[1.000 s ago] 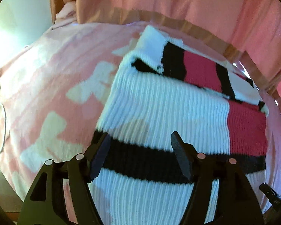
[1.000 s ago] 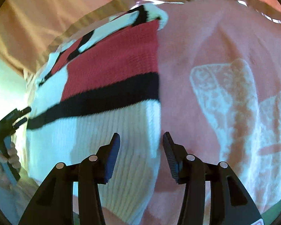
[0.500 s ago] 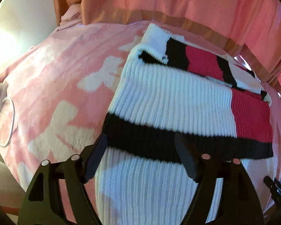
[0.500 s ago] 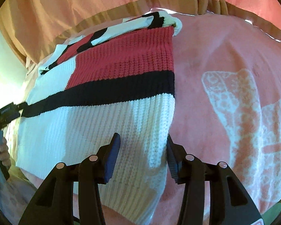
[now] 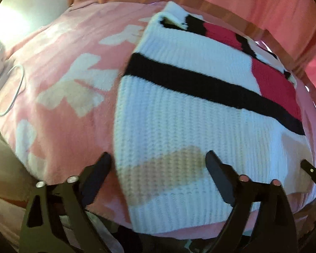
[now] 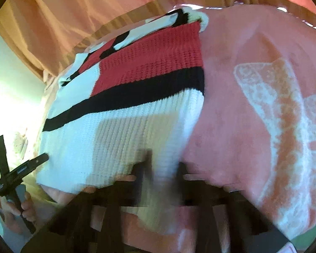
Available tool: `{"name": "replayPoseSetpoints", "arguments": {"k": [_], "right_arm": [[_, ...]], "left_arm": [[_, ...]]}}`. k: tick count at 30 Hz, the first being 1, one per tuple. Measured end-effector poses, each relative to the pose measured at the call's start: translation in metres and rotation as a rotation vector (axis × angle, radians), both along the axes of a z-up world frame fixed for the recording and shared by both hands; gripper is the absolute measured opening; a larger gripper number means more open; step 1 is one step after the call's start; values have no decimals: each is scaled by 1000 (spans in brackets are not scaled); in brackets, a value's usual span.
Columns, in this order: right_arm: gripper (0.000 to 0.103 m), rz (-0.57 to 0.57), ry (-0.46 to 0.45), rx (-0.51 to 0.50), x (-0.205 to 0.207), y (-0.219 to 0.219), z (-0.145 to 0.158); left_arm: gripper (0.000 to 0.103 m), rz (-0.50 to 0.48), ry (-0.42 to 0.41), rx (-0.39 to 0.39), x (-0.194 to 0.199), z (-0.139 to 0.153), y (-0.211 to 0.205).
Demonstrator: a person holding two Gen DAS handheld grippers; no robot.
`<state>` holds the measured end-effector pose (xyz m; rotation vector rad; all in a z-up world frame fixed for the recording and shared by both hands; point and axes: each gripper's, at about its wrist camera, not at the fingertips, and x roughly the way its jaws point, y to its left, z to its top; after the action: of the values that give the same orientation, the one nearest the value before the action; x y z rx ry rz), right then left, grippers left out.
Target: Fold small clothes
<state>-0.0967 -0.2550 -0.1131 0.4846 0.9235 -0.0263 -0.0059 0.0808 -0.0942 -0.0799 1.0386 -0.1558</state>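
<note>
The knitted sweater (image 5: 189, 109), white with a black stripe and red block, lies flat on the pink blanket (image 5: 59, 80) that covers the bed. Its ribbed hem faces both cameras, near the bed's front edge.

Right gripper (image 6: 162, 168): a second ago its jaws stood apart, straddling the sweater's right hem corner. They are now closing on that corner; white knit sits between them. The view is blurred, so firm contact cannot be confirmed, but the gap is nearly gone and the fabric appears pinched.

Left gripper (image 5: 158, 162): a second ago it sat further up, over the black stripe. It has since drawn back toward the hem and now straddles the left hem corner. Its jaws are closing but stand well apart; the pads do not press the knit. One finger (image 5: 99, 168) sits over the blanket just beside the sweater edge, the other over the white knit.

Assessment: the right corner is likely secured and the left is not. Both hem corners need a grip before the hem can be lifted and folded toward the collar (image 5: 174, 14). A cable (image 5: 14, 92) lies well clear at the left.
</note>
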Motion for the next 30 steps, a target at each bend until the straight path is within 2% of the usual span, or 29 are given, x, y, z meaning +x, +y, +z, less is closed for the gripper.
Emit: {"name": "replayPoseSetpoints", "arguments": {"k": [1,2,3,5,7,10,14,18,27,30], "right_arm": [[9,-10,-8,10,0,-1,3],[7,-17,-19,9,-2,-2,8],[7,-23,-30,7,-5,-3,15],[6,-49,-64,-9,-19,-8,36],[6,-67,-72,-16,-40,-11,51],[5,-67,-29,-55,-72,-10,61],[5,-53,63,-88,-114,-2,60],[5,-36,139,-97,-140,10,50],[5,14,230,-108,-182,28,49],[5,28,220,-80,-190,32,65]], "left_arm": [[31,-19,0,-10,2,2,0],[17,-37,17,-42,4,3,0],[12,-36,44,-89,7,4,3],[11,-33,65,-158,3,16,9],[11,-72,49,-153,-11,33,7],[9,-135,54,-132,-39,49,3],[7,-172,102,-129,-82,53,9],[4,-168,154,-144,-114,49,22],[4,-213,169,-142,-159,67,30],[4,-218,155,-158,-161,85,32]]}}
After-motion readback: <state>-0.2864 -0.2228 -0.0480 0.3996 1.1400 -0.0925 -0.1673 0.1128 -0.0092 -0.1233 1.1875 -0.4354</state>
